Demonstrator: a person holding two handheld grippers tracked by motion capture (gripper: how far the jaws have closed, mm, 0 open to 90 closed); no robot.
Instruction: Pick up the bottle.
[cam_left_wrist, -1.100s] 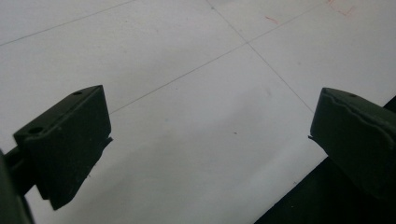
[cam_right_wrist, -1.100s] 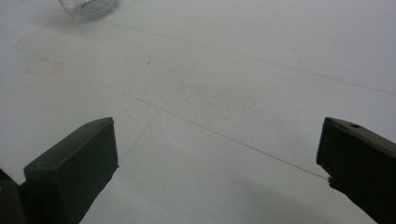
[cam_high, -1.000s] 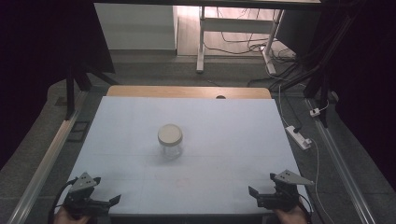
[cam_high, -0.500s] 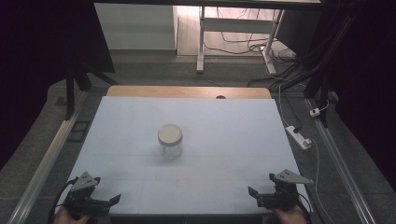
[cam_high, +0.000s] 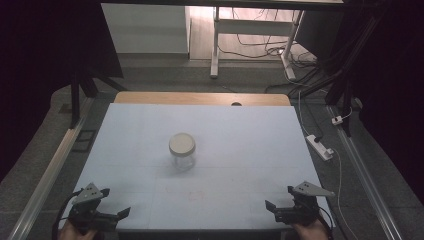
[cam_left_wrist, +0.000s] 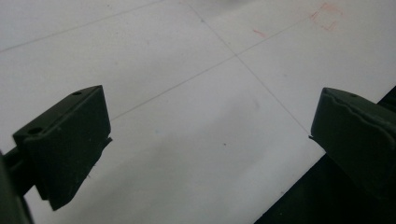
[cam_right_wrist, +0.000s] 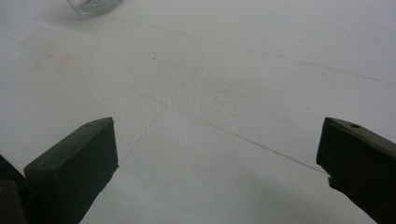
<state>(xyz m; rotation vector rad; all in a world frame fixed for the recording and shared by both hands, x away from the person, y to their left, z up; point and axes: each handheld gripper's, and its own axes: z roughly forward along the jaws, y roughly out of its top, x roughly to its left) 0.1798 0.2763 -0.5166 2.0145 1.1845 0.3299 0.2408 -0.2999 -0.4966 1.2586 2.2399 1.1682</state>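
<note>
From the high view, your left gripper (cam_high: 117, 214) sits at the near left corner of the white table (cam_high: 250, 135), and your right gripper (cam_high: 272, 207) sits at the near right corner, each held in a hand at the table's front edge. Both point inward toward the middle. A clear glass jar (cam_high: 182, 151) with a pale round lid (cam_high: 182, 144) stands upright near the centre of the table, well apart from both grippers. A white power strip (cam_high: 320, 147) lies on the floor off the table's right side.

In the left gripper view, your jaws stand wide apart with nothing between them, over bare white tabletop crossed by thin pencilled lines; a faint red mark (cam_left_wrist: 327, 16) shows near the top right.

In the right gripper view, your jaws are likewise spread wide and hold nothing. The base of the jar (cam_right_wrist: 93, 5) shows at the top left edge, far ahead of the jaws.
</note>
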